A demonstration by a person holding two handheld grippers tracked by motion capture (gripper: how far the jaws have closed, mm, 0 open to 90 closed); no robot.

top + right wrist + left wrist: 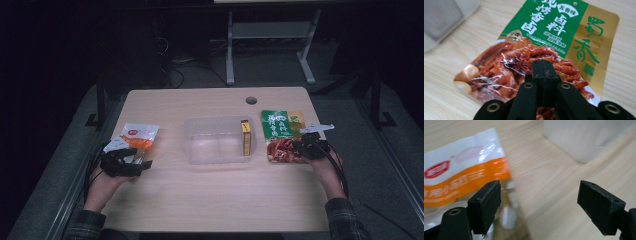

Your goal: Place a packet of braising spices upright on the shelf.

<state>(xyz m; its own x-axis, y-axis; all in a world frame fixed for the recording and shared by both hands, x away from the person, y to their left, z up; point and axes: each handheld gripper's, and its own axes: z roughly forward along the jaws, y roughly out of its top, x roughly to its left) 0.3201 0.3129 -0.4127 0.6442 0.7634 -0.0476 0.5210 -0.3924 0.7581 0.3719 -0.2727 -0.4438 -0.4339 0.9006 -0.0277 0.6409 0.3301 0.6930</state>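
Two pouches, one clear tub and one small yellow box are counted on the desk (215, 205). The green pouch (554, 32) is glossy, printed green and gold across the top with a picture of braised meat below; it lies flat near the desk's right edge, just right of the clear tub (217, 141). The right gripper (542, 71) is seen with its jaws pressed together over the pouch's lower end; whether foil is pinched between them cannot be told. The white-and-orange pouch (461, 170) lies near the left edge, and the left gripper (546, 205) is held with its jaws wide apart, one over that pouch's corner, bare wood between them. The yellow box (246, 138) is stood inside the tub against its right wall. Open wood is left along the near edge.
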